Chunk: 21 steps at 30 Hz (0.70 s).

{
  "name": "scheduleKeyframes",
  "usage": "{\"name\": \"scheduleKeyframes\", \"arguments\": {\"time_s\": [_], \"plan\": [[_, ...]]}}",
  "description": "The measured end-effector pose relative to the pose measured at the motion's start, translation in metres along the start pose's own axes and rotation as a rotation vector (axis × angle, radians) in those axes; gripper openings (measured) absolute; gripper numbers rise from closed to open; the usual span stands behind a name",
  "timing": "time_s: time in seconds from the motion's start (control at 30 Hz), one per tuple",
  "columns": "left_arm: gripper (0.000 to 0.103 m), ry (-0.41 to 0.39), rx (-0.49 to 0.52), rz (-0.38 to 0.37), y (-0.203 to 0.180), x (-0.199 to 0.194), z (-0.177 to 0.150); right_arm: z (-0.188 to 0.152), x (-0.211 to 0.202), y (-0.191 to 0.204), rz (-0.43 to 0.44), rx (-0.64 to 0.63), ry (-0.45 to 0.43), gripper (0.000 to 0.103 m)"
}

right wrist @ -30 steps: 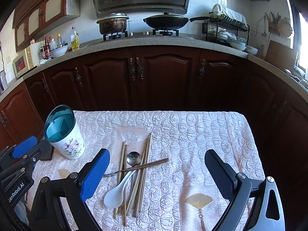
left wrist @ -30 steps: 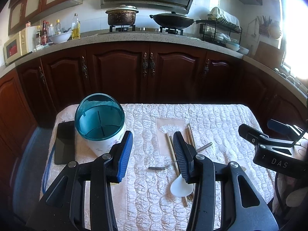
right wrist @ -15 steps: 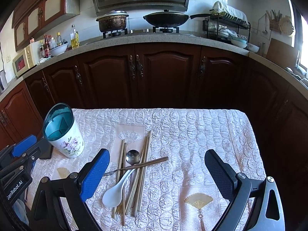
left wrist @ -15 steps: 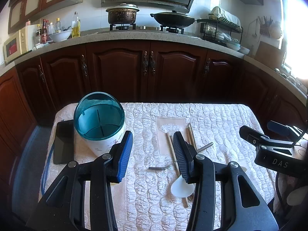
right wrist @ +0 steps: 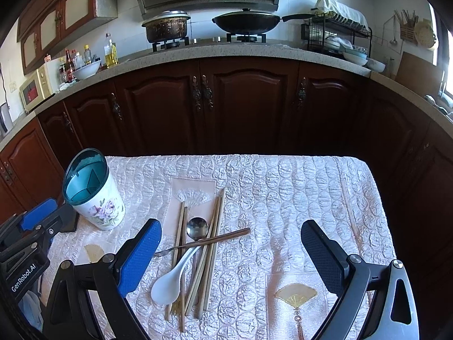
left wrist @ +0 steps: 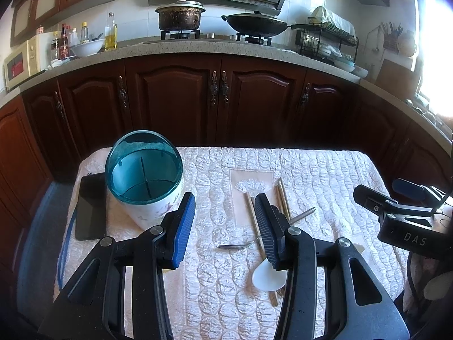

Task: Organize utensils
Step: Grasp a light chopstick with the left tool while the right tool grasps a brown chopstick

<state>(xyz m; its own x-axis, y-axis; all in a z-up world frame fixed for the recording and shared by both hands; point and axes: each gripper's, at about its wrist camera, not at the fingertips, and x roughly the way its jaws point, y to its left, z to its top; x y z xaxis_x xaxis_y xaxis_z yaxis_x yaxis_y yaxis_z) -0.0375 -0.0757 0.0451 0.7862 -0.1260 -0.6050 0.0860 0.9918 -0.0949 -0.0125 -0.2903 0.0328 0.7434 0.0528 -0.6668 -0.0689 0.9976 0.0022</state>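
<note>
The left gripper (left wrist: 225, 226) is seen at the bottom centre of the frame, its jaws held apart above the quilted table (left wrist: 311, 175), with nothing between them. A teal-rimmed utensil holder (left wrist: 144, 181) is set upright at centre left, with a black phone (left wrist: 91, 206) lying just beside it. Right of centre, chopsticks (left wrist: 281, 195), a white spoon (left wrist: 269, 279) and a metal utensil (left wrist: 240, 246) are piled together. The right gripper (left wrist: 402, 212) is seen at the right edge.

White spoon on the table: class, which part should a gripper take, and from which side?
Probably its bowl, from above: it lies bare on the cloth at the near end, while the handle runs up under the crossing fork among the chopsticks.
</note>
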Motion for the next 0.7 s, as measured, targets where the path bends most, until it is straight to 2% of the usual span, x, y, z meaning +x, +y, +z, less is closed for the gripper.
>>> {"name": "scheduleKeyframes", "arguments": {"time_s": [0.17,0.4,0.67,0.7], "plan": [[0.043,0.038,-0.061,-0.028,0.020,0.004,-0.003,-0.003,0.008,-0.011,0.013,0.018,0.030,0.098],[0.043,0.158,-0.162,-0.090,0.045,0.029,-0.017,-0.019,0.041,-0.030,0.042,0.064,0.125,0.098],[0.043,0.221,-0.117,-0.110,0.029,0.054,-0.026,-0.040,0.095,-0.041,0.164,0.178,0.257,0.077],[0.043,0.223,-0.111,-0.111,0.027,0.057,-0.025,-0.041,0.103,-0.042,0.182,0.211,0.270,0.070]]}}
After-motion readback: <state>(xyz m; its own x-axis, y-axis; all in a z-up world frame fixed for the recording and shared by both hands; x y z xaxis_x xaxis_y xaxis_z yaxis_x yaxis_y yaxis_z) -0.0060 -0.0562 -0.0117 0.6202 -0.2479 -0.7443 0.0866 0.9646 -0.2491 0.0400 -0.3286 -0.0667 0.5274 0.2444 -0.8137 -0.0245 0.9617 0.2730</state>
